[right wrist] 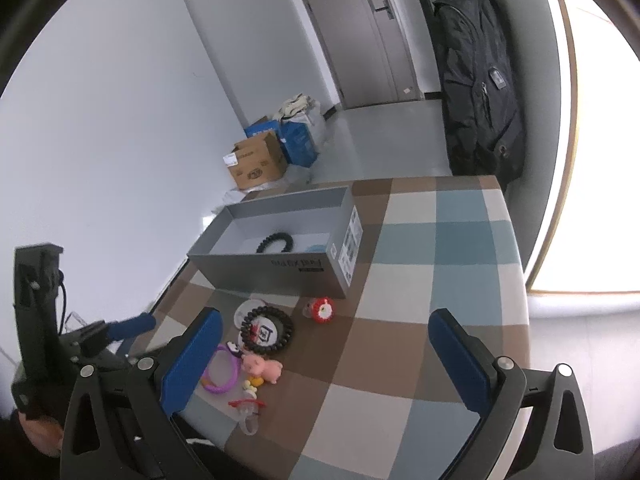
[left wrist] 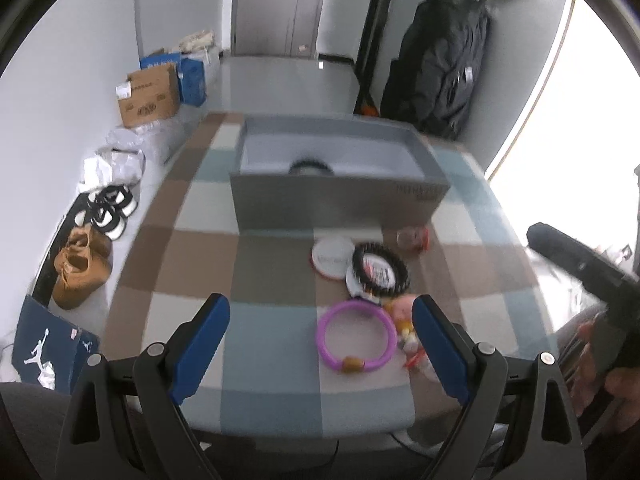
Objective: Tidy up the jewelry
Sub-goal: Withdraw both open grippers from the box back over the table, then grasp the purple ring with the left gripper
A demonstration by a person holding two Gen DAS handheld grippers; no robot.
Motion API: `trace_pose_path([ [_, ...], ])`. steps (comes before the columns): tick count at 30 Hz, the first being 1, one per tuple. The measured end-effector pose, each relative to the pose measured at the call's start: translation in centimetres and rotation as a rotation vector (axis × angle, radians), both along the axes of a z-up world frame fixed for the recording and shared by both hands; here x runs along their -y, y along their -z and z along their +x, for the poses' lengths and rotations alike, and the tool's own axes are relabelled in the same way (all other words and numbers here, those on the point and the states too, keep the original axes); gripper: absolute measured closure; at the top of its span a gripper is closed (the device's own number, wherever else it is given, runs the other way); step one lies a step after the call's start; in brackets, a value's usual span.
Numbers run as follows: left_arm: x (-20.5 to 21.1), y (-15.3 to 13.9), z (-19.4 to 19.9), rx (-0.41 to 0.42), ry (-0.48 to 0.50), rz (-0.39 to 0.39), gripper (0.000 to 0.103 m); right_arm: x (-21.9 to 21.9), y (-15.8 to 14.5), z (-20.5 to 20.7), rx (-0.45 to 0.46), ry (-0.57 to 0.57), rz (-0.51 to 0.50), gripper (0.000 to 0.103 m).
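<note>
Purple bangle (left wrist: 357, 335) is being framed just ahead, right of centre, between the left gripper's (left wrist: 320, 344) spread fingers; right gripper (right wrist: 326, 364), also spread, is being held farther off.

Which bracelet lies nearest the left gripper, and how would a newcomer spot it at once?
Start at the grey open box on the checked tablecloth, then come toward the camera past the black beaded bracelet lying on white discs. Next lies the purple bracelet, flat on the cloth between the left gripper's open fingers. It alone is a smooth purple ring with one amber bead.
</note>
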State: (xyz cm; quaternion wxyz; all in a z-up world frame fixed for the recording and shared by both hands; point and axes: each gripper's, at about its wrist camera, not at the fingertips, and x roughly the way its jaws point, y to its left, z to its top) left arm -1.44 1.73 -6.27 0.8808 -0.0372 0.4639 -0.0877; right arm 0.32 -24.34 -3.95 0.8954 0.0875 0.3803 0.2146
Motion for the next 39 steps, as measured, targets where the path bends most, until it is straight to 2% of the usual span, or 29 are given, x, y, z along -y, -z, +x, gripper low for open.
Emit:
trace_pose_path([
  [5,0.2,1.3,-0.3,-0.060,0.006,0.045,0.013,0.1,0.4,-0.2,-0.029,0.018,-0.008,0.000],
  [14,1.7,2.3,-0.4,-0.104,0.056,0.120,0.013,0.9,0.4,-0.6,-0.043,0.046,0.004,0.000],
  [16,1.8,2.5,-0.2,-0.119,0.071,0.113,0.013,1.0,0.3,-0.7,-0.041,0.047,0.005,0.000],
  [23,1.9,2.5,0.0,-0.115,0.093,0.109,0.013,1.1,0.2,-0.7,-0.038,0.051,0.011,0.000],
  [26,2.1,2.5,0.0,-0.099,0.103,0.131,0.014,1.1,0.2,-0.6,-0.045,0.053,0.013,0.000],
  [29,2.3,2.6,0.1,-0.096,0.115,0.132,0.023,1.0,0.3,-0.5,-0.049,0.051,0.008,0.000],
  [31,2.2,2.6,0.2,-0.102,0.119,0.133,0.035,0.9,0.3,-0.6,-0.049,0.048,0.005,0.000],
  [32,2.2,2.6,0.2,-0.101,0.117,0.132,0.038,0.9,0.3,-0.6,-0.049,0.048,0.004,0.000],
  [33,2.1,2.5,0.3,-0.097,0.121,0.126,0.049,0.9,0.3,-0.6,-0.048,0.048,0.003,0.000],
  [34,2.1,2.4,0.2,-0.094,0.126,0.123,0.053,0.9,0.3,-0.6,-0.049,0.048,0.004,0.000],
  [39,1.8,2.3,0.3,-0.112,0.118,0.090,0.054,0.9,0.5,-0.6,-0.061,0.047,0.010,0.000],
])
